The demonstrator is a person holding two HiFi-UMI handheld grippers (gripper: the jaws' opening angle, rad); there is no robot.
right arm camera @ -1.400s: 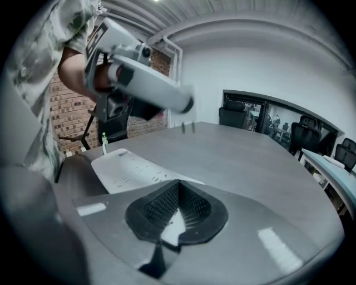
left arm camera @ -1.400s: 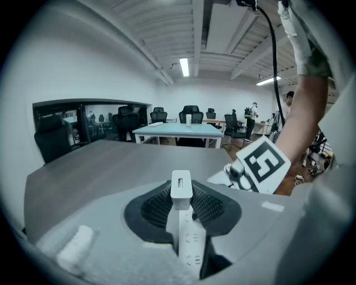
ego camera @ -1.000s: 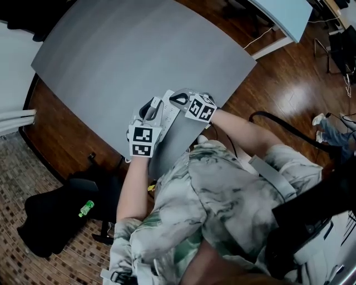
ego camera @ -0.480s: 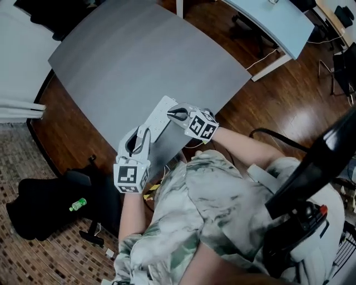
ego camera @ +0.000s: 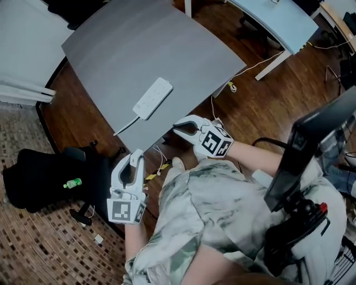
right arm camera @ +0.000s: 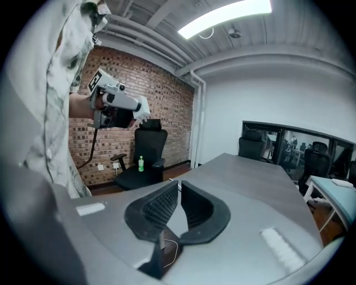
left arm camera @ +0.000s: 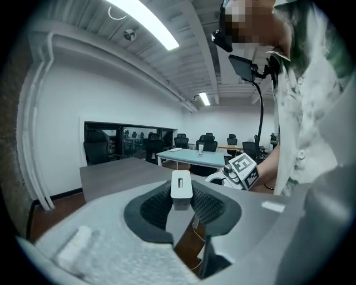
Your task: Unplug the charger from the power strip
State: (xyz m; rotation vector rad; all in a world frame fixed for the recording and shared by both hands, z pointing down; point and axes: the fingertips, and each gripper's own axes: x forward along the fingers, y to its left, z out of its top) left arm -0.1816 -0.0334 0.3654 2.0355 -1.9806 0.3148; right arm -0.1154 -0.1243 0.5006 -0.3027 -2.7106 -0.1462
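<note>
The white power strip (ego camera: 152, 98) lies flat on the grey table (ego camera: 139, 44), its cable trailing off the near edge. My left gripper (ego camera: 134, 161) hangs below that edge, beside my body, and is shut on a small white charger block (left arm camera: 181, 187) that stands upright between its ribbed pads. My right gripper (ego camera: 178, 127) hovers just off the table's near edge, right of the strip. Its jaws are shut with nothing between them (right arm camera: 178, 192). Neither gripper touches the strip.
A black office chair (ego camera: 44, 178) with a green bottle (ego camera: 71, 182) on its seat stands to the left on the floor. Loose cables (ego camera: 222, 89) lie on the wood floor by the table. A light blue desk (ego camera: 272, 16) stands far right, and a dark screen (ego camera: 303, 156) is close on my right.
Both grippers have drawn back and up from the power strip toward my body. The left carries the charger away with it. The strip stays on the table, now in full view.
</note>
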